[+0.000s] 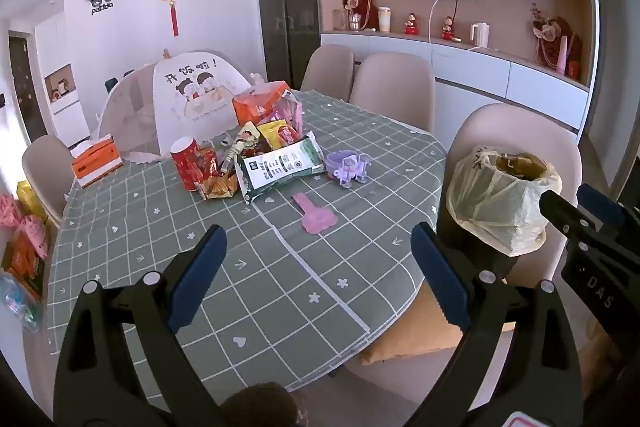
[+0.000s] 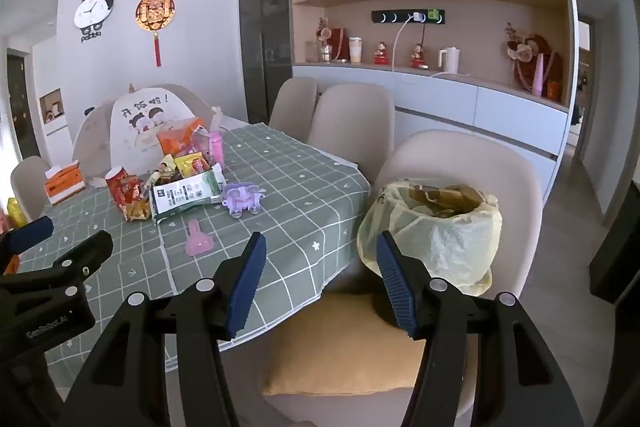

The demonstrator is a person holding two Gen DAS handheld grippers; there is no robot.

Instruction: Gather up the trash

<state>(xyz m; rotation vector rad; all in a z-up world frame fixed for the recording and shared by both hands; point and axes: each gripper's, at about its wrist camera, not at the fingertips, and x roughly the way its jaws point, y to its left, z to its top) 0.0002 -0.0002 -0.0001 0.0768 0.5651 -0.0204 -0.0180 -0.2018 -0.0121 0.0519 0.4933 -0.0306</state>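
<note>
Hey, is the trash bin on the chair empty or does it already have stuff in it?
Not empty. The bin stands upright on the chair, and brown trash shows inside its yellow liner's open top; how full, cannot tell.

A heap of crumpled snack wrappers (image 1: 256,155) lies far on the green checked tablecloth, a flat white-and-green packet (image 1: 280,167) at its near edge. Right of the table, a black bin lined with a yellowish plastic bag (image 2: 436,227) stands upright on a chair, partly filled.
</note>
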